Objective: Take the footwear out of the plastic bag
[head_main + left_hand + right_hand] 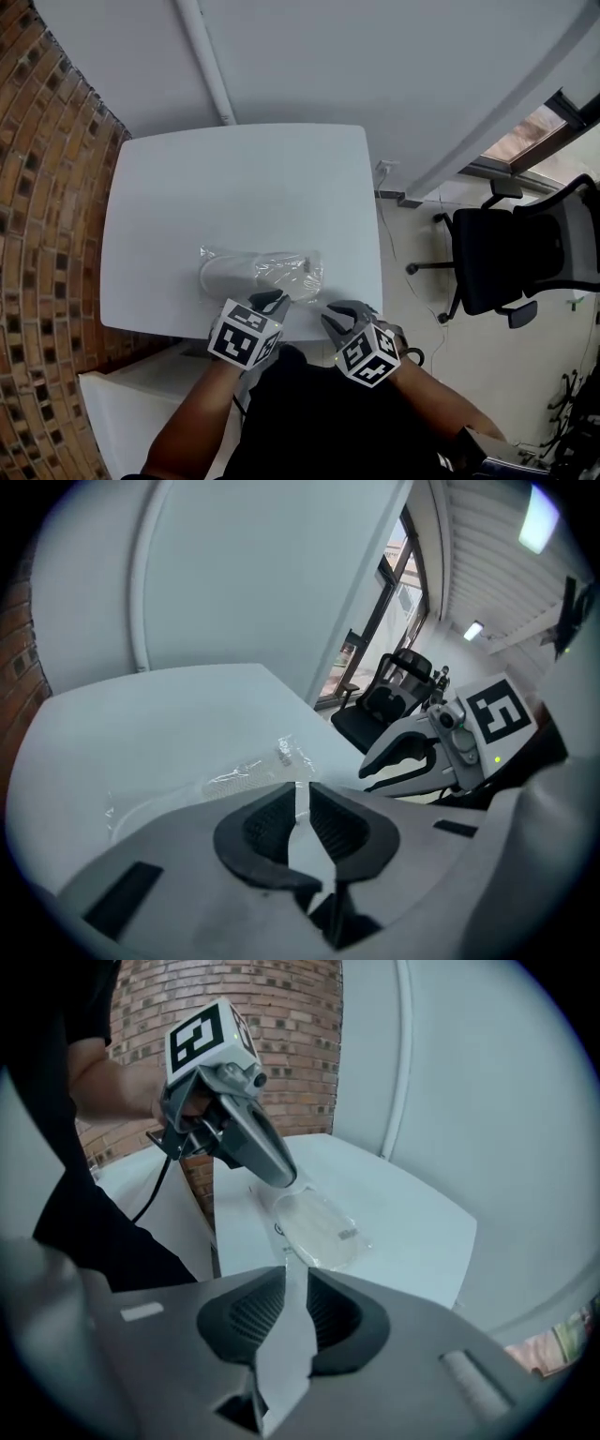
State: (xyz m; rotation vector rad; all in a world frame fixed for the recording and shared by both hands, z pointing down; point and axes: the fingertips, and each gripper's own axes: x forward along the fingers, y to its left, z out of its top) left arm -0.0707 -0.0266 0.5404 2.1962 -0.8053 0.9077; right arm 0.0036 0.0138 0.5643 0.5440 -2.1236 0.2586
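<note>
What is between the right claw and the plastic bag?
Just bare white table, seen in the right gripper view. The right claw is open, short of the plastic bag.

I read this as an office, or a plain workroom in an office building. I'm working at a bare white bench [244,159] set against a white painted wall [375,66] with a white pipe [208,61] running up it. An exposed brick wall [47,234] stands along the left. A black swivel office chair [506,253] on castors sits on the pale floor [422,319] to the right, below a window [530,134]. The left gripper view shows strip lights [473,630] under a ribbed ceiling [478,550].
</note>
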